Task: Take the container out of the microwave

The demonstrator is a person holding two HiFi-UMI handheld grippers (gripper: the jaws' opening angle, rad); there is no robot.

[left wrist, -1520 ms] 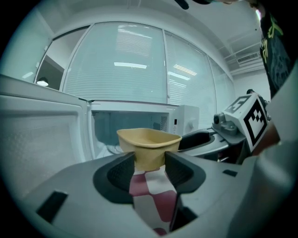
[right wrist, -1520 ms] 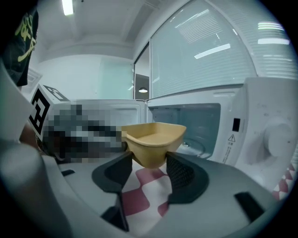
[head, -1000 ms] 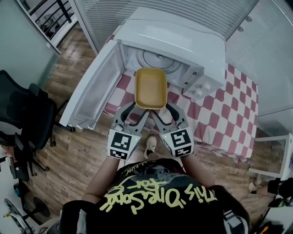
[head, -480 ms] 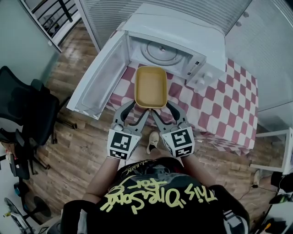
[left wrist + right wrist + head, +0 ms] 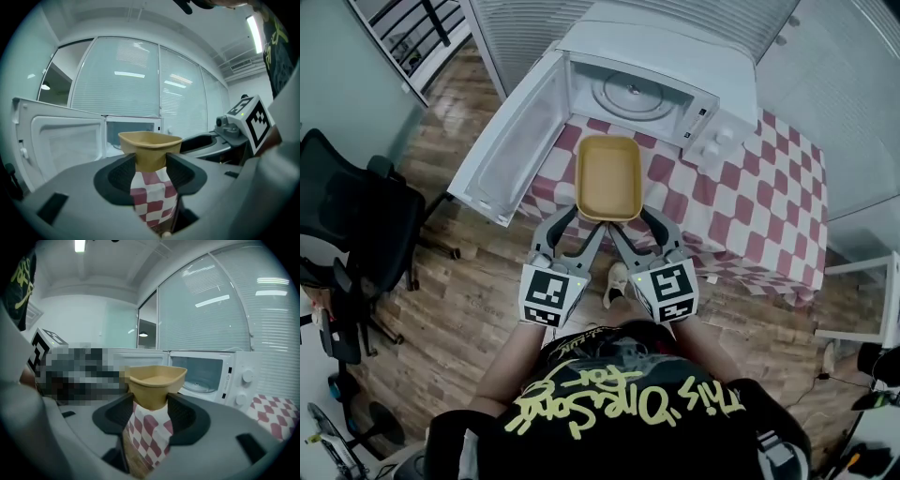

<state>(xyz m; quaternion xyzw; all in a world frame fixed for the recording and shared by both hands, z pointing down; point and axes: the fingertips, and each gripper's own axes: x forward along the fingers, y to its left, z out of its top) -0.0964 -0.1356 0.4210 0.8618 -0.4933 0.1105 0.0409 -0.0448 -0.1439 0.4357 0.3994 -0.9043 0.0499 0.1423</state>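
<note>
An empty tan rectangular container is held in the air over the checkered table, in front of the open white microwave. My left gripper is shut on the container's near left corner and my right gripper on its near right corner. In the left gripper view the container sits pinched between the dark pads of the left gripper. The right gripper view shows the container clamped the same way in the right gripper. The microwave cavity holds only its glass turntable.
The microwave door hangs wide open to the left, past the table edge. A red-and-white checkered cloth covers the table. A black office chair stands on the wooden floor at the left. White blinds run behind the microwave.
Both grippers have drawn the container back from the microwave mouth, and it now hangs over the checkered cloth. The grip on it has not changed.
</note>
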